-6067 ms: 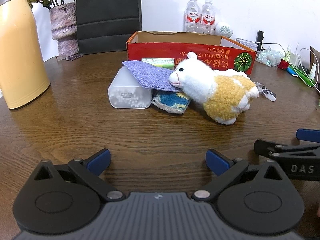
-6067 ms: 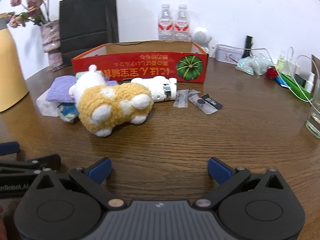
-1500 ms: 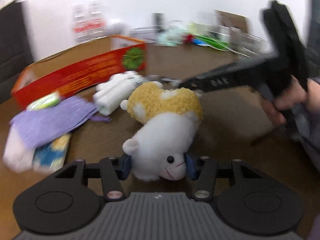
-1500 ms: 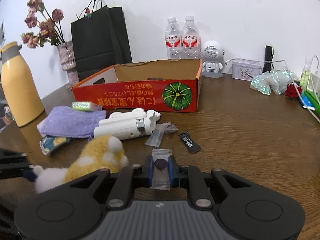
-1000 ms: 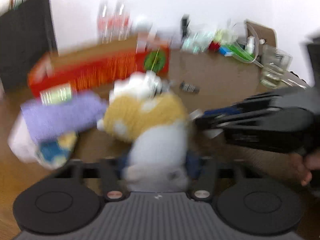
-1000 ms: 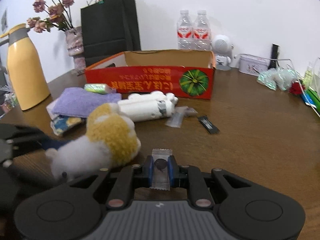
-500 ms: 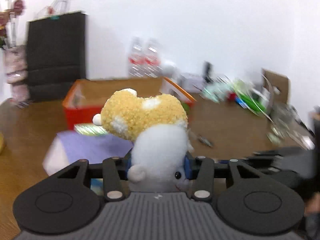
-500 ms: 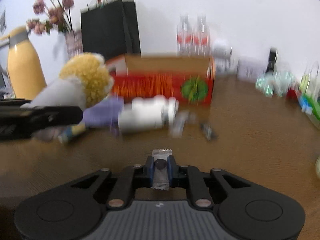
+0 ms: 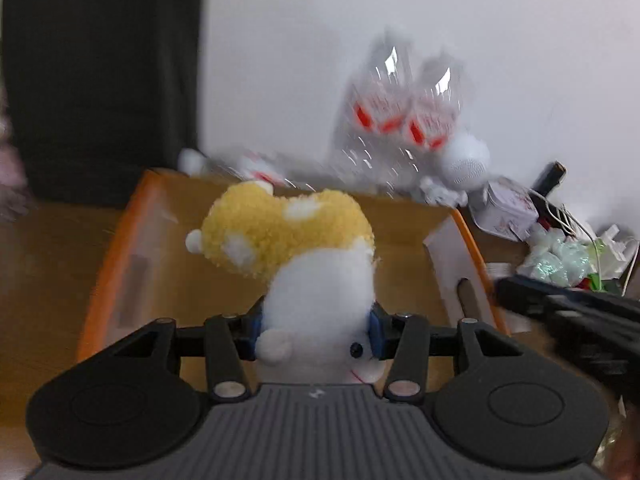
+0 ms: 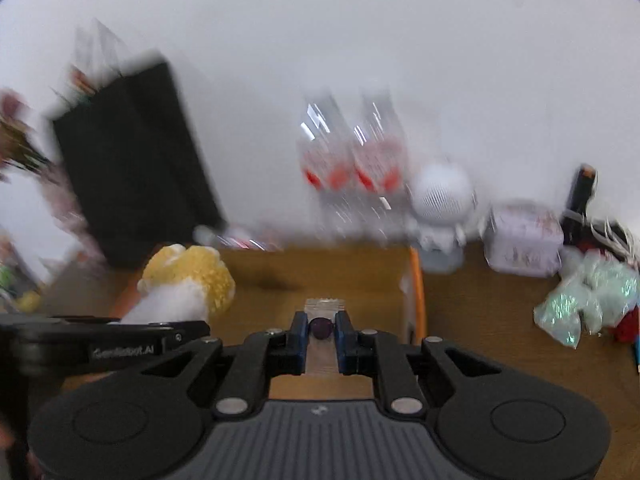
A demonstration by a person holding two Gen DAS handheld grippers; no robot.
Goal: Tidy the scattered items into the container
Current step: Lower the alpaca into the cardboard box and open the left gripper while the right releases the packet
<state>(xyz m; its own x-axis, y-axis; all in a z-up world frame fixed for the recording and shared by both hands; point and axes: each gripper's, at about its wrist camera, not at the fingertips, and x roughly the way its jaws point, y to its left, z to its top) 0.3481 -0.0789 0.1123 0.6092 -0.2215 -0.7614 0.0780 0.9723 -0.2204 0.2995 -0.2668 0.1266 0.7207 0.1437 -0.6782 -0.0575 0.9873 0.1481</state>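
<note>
Above the open cardboard box with the orange rim (image 9: 474,248), the left claw (image 9: 316,330) is closed on the white head of the fluffy white-and-yellow plush sheep (image 9: 304,256), whose yellow body hangs out over the brown inside of the box. A moment ago this toy was low over the brown wooden worktop (image 10: 500,312), in front of the red side of the box; now both claws have risen and come forward over the opening. The right claw (image 10: 322,330) is almost fully closed on a small clear-wrapped dark candy (image 10: 322,326) and is also above the box, near its right wall. I judge that the carrying step is nearly finished and both things are ready for release into the container. The other scattered items are not visible now.
</note>
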